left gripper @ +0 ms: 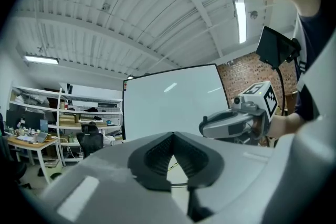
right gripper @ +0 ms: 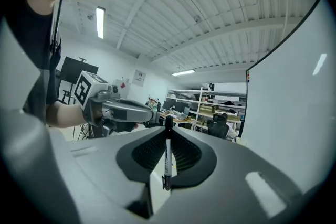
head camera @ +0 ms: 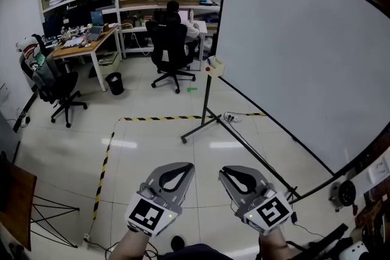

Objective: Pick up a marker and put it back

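Observation:
A thin marker (right gripper: 167, 157) with a black cap stands upright between the jaws of my right gripper (right gripper: 168, 136), which is shut on it. In the head view the right gripper (head camera: 226, 172) is at the bottom, pointing level toward the big whiteboard (head camera: 292, 52); the marker is hidden there. My left gripper (head camera: 186, 168) is beside it, about a hand's width to the left. Its jaws meet at the tips in the left gripper view (left gripper: 172, 135) with nothing between them. A small tray (head camera: 215, 65) hangs at the whiteboard's left edge, well ahead of both grippers.
The whiteboard's stand legs (head camera: 204, 122) spread over the floor ahead. Yellow-black floor tape (head camera: 161, 119) marks a boundary. Farther back a person sits on a black chair (head camera: 172, 39) at shelves, with a desk (head camera: 82, 42), another office chair (head camera: 58, 85) and a bin (head camera: 114, 83).

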The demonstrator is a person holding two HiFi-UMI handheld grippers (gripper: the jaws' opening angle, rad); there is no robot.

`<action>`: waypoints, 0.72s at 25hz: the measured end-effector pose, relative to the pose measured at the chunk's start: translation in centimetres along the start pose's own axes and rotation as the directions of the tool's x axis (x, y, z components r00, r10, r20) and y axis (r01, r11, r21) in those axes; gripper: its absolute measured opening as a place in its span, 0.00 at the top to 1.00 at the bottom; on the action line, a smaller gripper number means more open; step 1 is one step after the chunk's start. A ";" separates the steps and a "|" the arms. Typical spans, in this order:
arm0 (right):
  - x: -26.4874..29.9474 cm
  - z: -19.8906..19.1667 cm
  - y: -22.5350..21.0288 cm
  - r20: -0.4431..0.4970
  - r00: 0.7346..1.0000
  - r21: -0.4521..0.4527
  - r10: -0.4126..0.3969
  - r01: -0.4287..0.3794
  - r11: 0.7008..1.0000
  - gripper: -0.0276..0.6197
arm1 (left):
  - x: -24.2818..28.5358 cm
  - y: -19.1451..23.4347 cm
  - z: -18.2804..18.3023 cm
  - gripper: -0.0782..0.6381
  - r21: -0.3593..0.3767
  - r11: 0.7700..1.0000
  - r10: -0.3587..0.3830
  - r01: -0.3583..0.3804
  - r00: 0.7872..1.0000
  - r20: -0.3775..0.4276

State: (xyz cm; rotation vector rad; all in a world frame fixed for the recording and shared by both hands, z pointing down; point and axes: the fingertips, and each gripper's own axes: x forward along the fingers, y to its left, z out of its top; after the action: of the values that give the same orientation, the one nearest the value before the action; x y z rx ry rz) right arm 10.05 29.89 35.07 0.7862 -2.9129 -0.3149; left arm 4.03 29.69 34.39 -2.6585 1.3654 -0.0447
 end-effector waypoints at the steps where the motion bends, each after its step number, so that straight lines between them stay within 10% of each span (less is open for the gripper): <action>1: 0.2 0.0 -0.1 -0.004 1.000 0.005 -0.006 0.006 1.000 0.91 | 0.0 0.2 0.0 0.89 0.000 1.000 -0.006 0.006 1.000 0.001; 18: 3.1 -0.6 -0.7 -0.027 0.999 0.005 -0.021 0.021 1.000 0.91 | -0.3 3.5 -0.6 0.89 -0.024 1.000 -0.010 0.010 1.000 0.016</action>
State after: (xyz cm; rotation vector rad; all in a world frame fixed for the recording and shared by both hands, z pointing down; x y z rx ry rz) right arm 7.83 27.65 35.67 0.8161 -2.8832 -0.2965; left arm 1.00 27.84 34.52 -2.6791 1.3562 -0.0081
